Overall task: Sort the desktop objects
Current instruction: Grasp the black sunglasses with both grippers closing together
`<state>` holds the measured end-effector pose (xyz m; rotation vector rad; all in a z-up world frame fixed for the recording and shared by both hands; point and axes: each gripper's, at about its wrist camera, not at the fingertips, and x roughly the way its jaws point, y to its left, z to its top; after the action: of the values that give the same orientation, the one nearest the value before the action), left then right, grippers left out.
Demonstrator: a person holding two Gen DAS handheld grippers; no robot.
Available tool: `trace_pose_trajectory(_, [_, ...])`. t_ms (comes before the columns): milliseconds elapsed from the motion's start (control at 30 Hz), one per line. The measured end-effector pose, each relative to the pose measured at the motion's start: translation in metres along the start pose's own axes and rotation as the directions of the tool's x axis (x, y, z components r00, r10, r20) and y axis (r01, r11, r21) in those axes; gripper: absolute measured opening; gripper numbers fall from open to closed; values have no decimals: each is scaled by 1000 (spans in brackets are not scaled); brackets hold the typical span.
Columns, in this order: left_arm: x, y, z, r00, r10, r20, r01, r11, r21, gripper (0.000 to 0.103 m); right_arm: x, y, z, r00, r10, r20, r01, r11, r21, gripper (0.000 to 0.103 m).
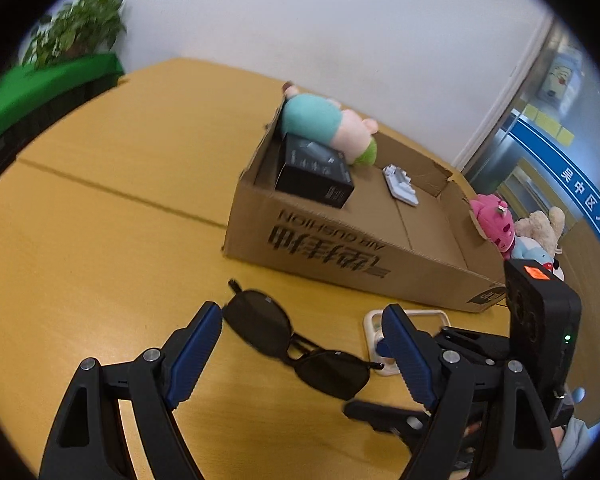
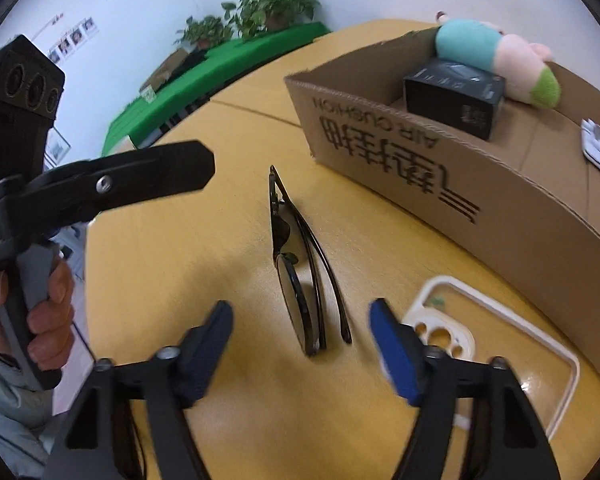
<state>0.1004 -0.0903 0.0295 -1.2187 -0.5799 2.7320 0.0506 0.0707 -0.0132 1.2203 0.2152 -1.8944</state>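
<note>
Folded black sunglasses (image 1: 296, 350) lie on the yellow table, also in the right wrist view (image 2: 300, 264). My left gripper (image 1: 300, 320) is open, its fingers either side of the sunglasses, above them. My right gripper (image 2: 300, 316) is open, its tips flanking the near end of the sunglasses. A clear phone case (image 2: 496, 340) with a cream rim lies right of the sunglasses; it also shows in the left wrist view (image 1: 412, 316). A cardboard box (image 1: 340, 252) behind holds a plush pig (image 1: 328, 124), a black box (image 1: 316, 172) and a small white item (image 1: 400, 186).
Pink, beige and blue plush toys (image 1: 516, 232) sit right of the cardboard box. Green-covered shelving with potted plants (image 2: 260, 8) stands beyond the table's far edge. The other hand-held gripper (image 2: 100, 188) crosses the left of the right wrist view.
</note>
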Motion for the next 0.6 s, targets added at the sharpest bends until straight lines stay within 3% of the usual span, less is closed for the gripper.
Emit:
trace_pose_trajectory(33, [4,5,-2,1000,5,-17,-5,1000,-19,82,9,3,3,1000,-5,-22,4,1000,-15,55])
trace_pose_trajectory(200, [23,19,-10,996,-29,-84,24,998,-64,81,32,10,4,997,-6,-79,3,999,-32,53])
trace_pose_trajectory(233, [27,20,-12,994,-43,-97,36,997,-73,81,32,11,4,997,-3,-77,0,1000,-28,49])
trace_pose_trajectory(267, [30,21,-14,993,-56,-106,48,996,-77,81,32,12,3,997,-11,-75,9,1000,-28,38])
trace_pose_trajectory(333, [40,22,-17,987,-89,-135,77,993,-90,79,31,12,1,997,-19,-71,18,1000,-11,29])
trace_pose_trajectory(467, [55,26,-24,971,-146,-187,121,982,-142,59,26,9,-6,999,-2,-37,4,999,52,25])
trace_pose_trajectory(600, [58,31,-28,964,-199,-179,163,967,-197,51,20,0,-17,998,69,5,-69,986,152,23])
